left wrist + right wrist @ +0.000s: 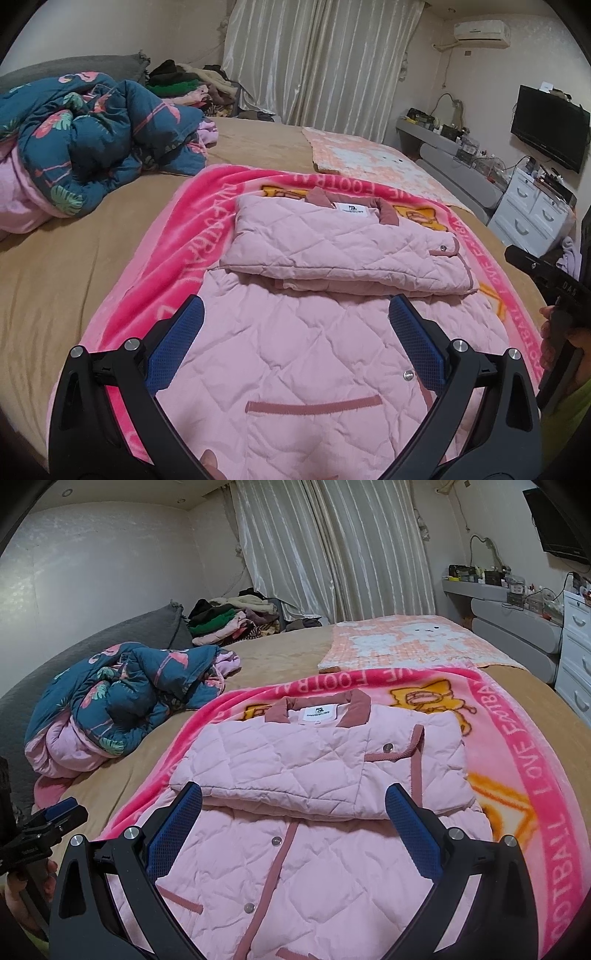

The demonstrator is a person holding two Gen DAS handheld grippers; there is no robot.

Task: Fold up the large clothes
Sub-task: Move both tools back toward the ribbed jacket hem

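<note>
Both claws, left claw (295,343) and right claw (293,830), hang spread and empty above the pink jacket (332,354), sleeves tucked across, laid flat on the blanket (192,221), likely ready for folding the hem up.

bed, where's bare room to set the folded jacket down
Bare tan sheet lies between the pink blanket and the blue quilt. More lies beyond the blanket, left of the orange checked blanket. The far corner is crowded with a clothes pile; the jacket fills the pink blanket's middle.
</note>
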